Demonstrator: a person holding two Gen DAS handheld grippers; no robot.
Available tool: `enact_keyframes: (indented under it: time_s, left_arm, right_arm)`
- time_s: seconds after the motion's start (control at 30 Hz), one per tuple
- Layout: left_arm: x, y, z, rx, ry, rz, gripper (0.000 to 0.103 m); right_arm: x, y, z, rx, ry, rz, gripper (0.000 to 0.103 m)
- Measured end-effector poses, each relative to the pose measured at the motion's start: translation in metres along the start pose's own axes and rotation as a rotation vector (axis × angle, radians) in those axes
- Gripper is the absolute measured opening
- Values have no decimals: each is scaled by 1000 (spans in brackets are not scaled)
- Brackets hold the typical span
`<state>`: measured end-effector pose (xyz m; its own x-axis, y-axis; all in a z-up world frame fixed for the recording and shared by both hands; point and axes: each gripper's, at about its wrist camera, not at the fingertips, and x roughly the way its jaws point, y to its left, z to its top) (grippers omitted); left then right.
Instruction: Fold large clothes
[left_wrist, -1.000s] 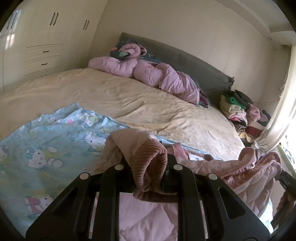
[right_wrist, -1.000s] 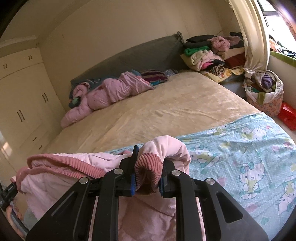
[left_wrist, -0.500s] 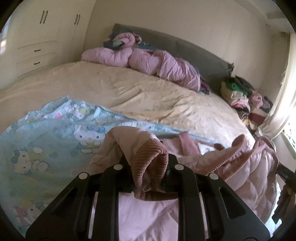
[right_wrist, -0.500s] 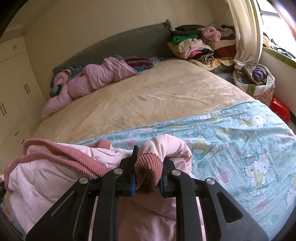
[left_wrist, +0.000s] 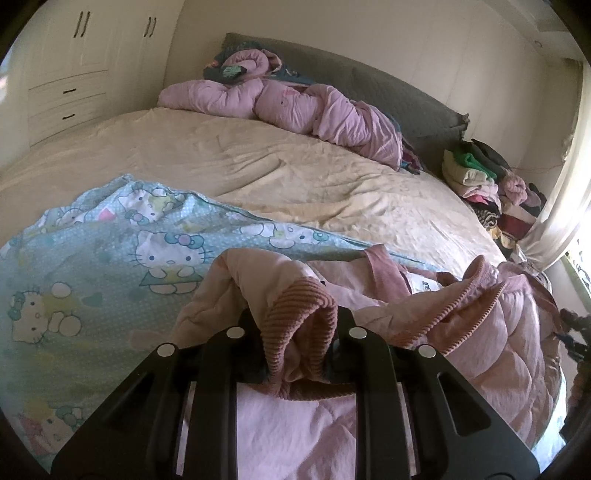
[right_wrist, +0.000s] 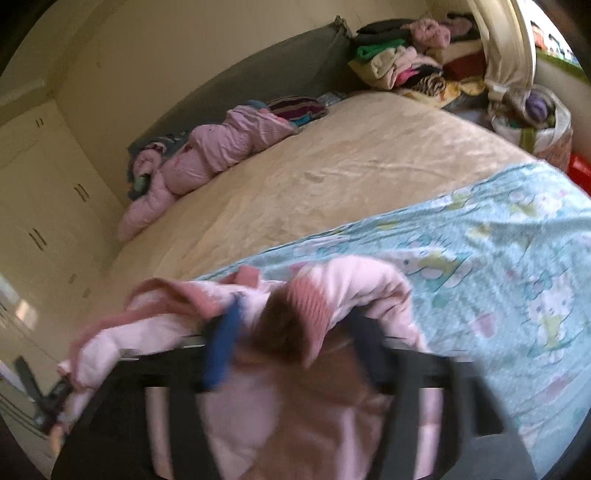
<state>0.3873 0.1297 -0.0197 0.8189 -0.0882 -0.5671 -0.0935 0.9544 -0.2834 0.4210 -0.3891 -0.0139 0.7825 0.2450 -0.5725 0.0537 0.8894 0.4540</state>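
A pink quilted jacket (left_wrist: 491, 354) with darker ribbed corduroy trim lies over the blue cartoon-cat blanket (left_wrist: 92, 280) at the near end of the bed. My left gripper (left_wrist: 297, 347) is shut on one ribbed cuff (left_wrist: 295, 317) of the jacket, held just above the blanket. My right gripper (right_wrist: 291, 332) is shut on the other ribbed cuff (right_wrist: 306, 306); this view is motion-blurred and tilted. The jacket (right_wrist: 155, 325) body hangs between the two grippers and spills toward the bed edge.
The cream bed sheet (left_wrist: 258, 162) stretches behind the blanket. A rolled pink duvet (left_wrist: 295, 107) lies by the grey headboard (left_wrist: 369, 85). Piles of folded clothes (left_wrist: 484, 177) sit beside the bed near a curtain. White wardrobes (left_wrist: 74, 66) stand on the far side. A bag of clothes (right_wrist: 535, 122) sits on the floor.
Both grippers have moved forward and lower over the bed with the cuffs still held. The right gripper is now moving fast and tilting, blurring its view.
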Motion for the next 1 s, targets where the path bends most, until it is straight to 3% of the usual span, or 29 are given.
enact_keyframes:
  time_s: [0.03, 0.13, 0.27, 0.37, 0.47, 0.57, 0.63, 0.67, 0.7, 0.73, 0.77, 0.87, 1.0]
  left_arm:
    - [1, 1, 0, 0, 1, 1, 12]
    - [1, 0, 0, 3, 0, 1, 13]
    - [3, 1, 0, 12, -4, 8, 13]
    - [2, -1, -1, 19, -5, 7, 13]
    - [-4, -3, 1, 17, -13, 1, 20]
    - [-14, -6, 6, 23, -22, -16, 35]
    - [-24, -7, 10, 17, -41, -41, 62]
    - [-31, -7, 12, 22, -60, -36, 68]
    - [-37, -10, 13, 35, -84, 1, 82]
    - [-44, -12, 14, 60, -113, 62, 89]
    - [-52, -14, 16, 87, -140, 117, 93]
    - [-62, -6, 18, 91, -145, 141, 93]
    - [-51, 23, 1, 54, -54, 238, 93]
  right_arm:
    - [-2, 2, -2, 8, 1, 2, 97]
    - [-2, 20, -15, -31, 38, 42, 97]
    - [5, 56, -53, -183, 120, 63, 97]
    - [19, 75, -78, -288, 187, 10, 97]
    - [31, 85, -93, -366, 191, -78, 98]
    - [36, 87, -95, -372, 205, -95, 99]
    - [34, 86, -92, -363, 209, -76, 99]
    - [33, 86, -92, -357, 209, -66, 99]
    - [30, 83, -91, -346, 205, -47, 99]
    - [25, 82, -88, -334, 199, -33, 98]
    - [20, 78, -85, -324, 184, -32, 98]
    - [-8, 60, -68, -296, 74, -80, 98]
    - [-30, 31, -49, -273, -11, -179, 98]
